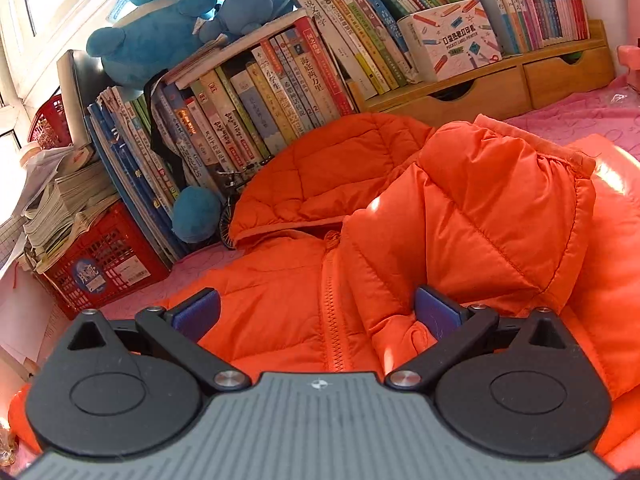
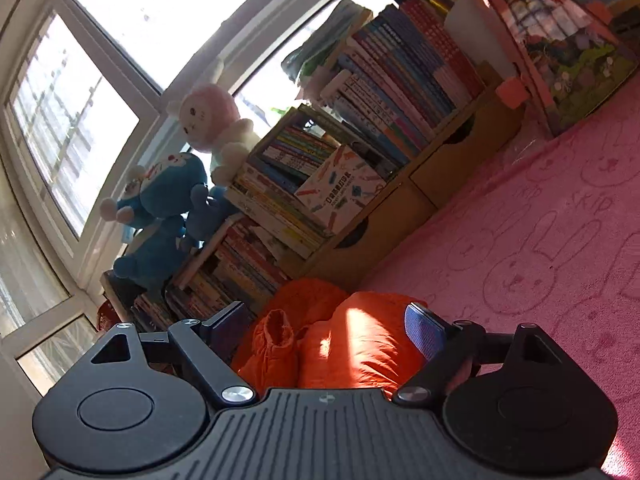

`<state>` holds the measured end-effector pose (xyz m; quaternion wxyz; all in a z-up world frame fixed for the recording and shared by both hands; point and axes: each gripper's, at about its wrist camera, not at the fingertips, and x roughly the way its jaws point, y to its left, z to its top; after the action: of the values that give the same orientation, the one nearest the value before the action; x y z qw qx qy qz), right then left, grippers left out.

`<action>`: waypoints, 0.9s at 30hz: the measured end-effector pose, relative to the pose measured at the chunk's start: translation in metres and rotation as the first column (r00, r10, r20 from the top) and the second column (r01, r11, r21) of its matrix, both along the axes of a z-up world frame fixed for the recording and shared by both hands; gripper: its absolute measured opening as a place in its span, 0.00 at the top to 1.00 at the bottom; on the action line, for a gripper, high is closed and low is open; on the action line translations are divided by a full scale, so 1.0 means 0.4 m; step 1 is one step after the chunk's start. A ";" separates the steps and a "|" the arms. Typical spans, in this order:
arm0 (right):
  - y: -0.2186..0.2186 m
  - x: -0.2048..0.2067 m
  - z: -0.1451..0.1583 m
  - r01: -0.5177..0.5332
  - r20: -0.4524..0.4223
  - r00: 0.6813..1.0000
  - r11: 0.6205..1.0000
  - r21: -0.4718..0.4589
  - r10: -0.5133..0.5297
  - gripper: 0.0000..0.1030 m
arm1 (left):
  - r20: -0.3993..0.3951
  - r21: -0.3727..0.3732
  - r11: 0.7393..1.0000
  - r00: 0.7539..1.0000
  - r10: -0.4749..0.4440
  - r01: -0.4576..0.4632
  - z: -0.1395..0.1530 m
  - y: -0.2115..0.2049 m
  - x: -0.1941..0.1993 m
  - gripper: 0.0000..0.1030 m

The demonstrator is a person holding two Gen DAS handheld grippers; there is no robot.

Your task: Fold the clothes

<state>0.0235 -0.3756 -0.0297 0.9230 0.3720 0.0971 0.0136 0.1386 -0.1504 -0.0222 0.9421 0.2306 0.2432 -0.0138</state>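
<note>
An orange quilted hooded jacket (image 1: 460,208) lies on a pink bedspread (image 1: 580,120). Its hood (image 1: 320,168) points toward the books and its zipper (image 1: 330,300) runs toward the camera. One sleeve (image 1: 500,200) is folded across the front. My left gripper (image 1: 316,312) hovers low over the chest with its jaws wide apart, the blue pads (image 1: 196,312) not pressing on the fabric. In the right wrist view the jacket (image 2: 360,340) bunches just beyond my right gripper (image 2: 326,330), a cuff (image 2: 278,332) lying between the spread fingers, not clamped.
Rows of books (image 1: 260,112) and a wooden drawer shelf (image 1: 500,84) line the far side. Blue plush toys (image 1: 152,40) sit on top, and a red crate (image 1: 104,264) stands at the left. Bare pink bedspread (image 2: 540,220) stretches to the right; a window (image 2: 80,100) is behind.
</note>
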 end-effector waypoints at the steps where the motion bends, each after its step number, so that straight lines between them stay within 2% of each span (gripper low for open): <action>1: 0.008 0.007 -0.002 -0.001 -0.025 1.000 1.000 -0.018 0.001 0.19 | -0.002 0.008 1.000 1.000 0.009 -0.009 -0.003 0.015 -0.002 0.00; 4: 0.018 0.017 -0.012 -0.009 -0.092 0.996 0.999 -0.046 0.005 0.21 | -0.002 0.034 0.999 0.999 0.041 -0.041 -0.008 0.055 -0.010 0.00; 6: 0.025 0.030 -0.024 -0.054 -0.154 0.987 0.997 -0.054 0.045 0.21 | -0.010 0.044 0.996 0.997 0.073 -0.073 -0.005 0.079 -0.005 0.00; 7: 0.030 0.038 -0.031 -0.080 -0.191 0.979 0.995 -0.054 0.069 0.25 | -0.020 0.045 0.994 0.995 0.097 -0.096 -0.001 0.090 0.004 0.00; 8: 0.035 0.047 -0.037 -0.099 -0.226 0.971 0.993 -0.058 0.083 0.28 | -0.028 0.037 0.992 0.992 0.126 -0.124 0.007 0.102 0.012 0.00; 10: 0.044 0.059 -0.044 -0.125 -0.270 0.957 0.989 -0.072 0.102 0.32 | -0.022 -0.025 0.982 0.982 0.187 -0.188 0.041 0.125 0.021 0.01; 11: 0.049 0.061 -0.044 -0.134 -0.274 0.956 0.988 -0.079 0.108 0.32 | -0.008 -0.062 0.982 0.983 0.181 -0.181 0.062 0.125 0.014 0.01; 14: 0.060 0.063 -0.044 -0.148 -0.283 0.952 0.984 -0.100 0.115 0.32 | 0.071 -0.172 0.984 0.996 0.061 -0.048 0.133 0.097 -0.033 0.01; 16: 0.063 0.065 -0.043 -0.152 -0.286 0.951 0.983 -0.104 0.117 0.31 | 0.131 -0.238 0.970 0.991 -0.015 0.046 0.181 0.078 -0.064 0.00; 17: 0.064 0.065 -0.042 -0.154 -0.287 0.951 0.982 -0.105 0.118 0.31 | 0.156 -0.246 0.965 0.986 -0.056 0.094 0.197 0.057 -0.080 0.00; 19: 0.066 0.064 -0.042 -0.155 -0.288 0.950 0.982 -0.106 0.119 0.31 | 0.191 -0.224 0.956 0.970 -0.150 0.192 0.214 -0.003 -0.114 0.00; 24: 0.063 0.061 -0.043 -0.152 -0.283 0.951 0.984 -0.088 0.121 0.31 | 0.220 -0.178 0.896 0.904 -0.368 0.408 0.216 -0.112 -0.184 0.00; 26: 0.057 0.059 -0.046 -0.152 -0.279 0.952 0.986 -0.071 0.126 0.30 | 0.213 -0.120 0.895 0.891 -0.400 0.430 0.200 -0.146 -0.190 0.00; 27: 0.055 0.058 -0.046 -0.151 -0.276 0.952 0.987 -0.062 0.128 0.30 | 0.206 -0.088 0.905 0.896 -0.392 0.416 0.186 -0.158 -0.184 0.00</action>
<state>0.0469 -0.3537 -0.0483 0.9123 0.3241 0.2493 0.0237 0.0648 -0.2137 0.0523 0.9498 0.2146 0.1008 -0.2041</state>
